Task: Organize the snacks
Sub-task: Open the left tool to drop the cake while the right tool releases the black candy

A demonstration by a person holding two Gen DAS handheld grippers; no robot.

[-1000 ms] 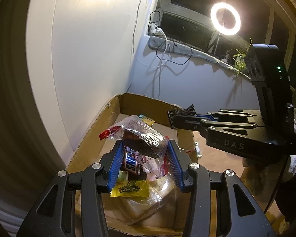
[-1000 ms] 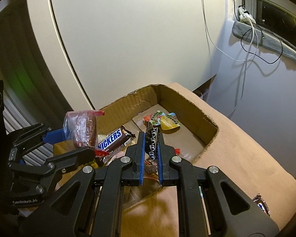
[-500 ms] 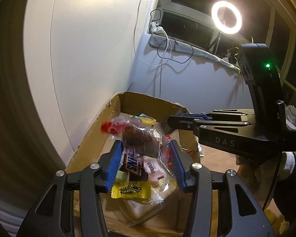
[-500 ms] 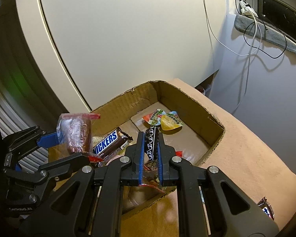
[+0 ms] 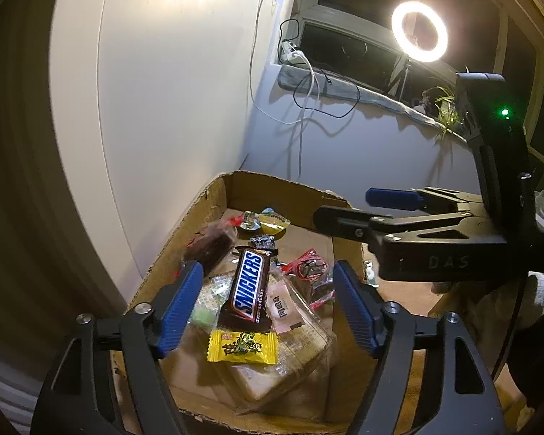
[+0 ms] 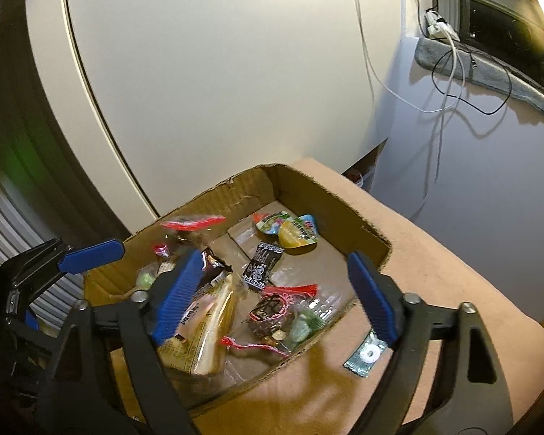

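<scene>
An open cardboard box holds several snacks: a Snickers bar, a yellow candy, a wrapped bread pack and jelly cups. My left gripper hangs over the box's near end with its jaws opening. Nothing sits between its pads. A clear bag with a brown cake lies blurred just past its left finger. My right gripper is over the box, its jaws opening wide and empty. A small black packet rests on the box floor below it.
The box stands on a tan cloth-covered surface against a white wall. A small silver-green packet lies on the cloth outside the box's right side. Cables hang from the windowsill beside a ring light.
The left jaws spread and the clear cake bag dropped into the box's left side. The right jaws went from shut to wide and the black packet fell to the box floor.
</scene>
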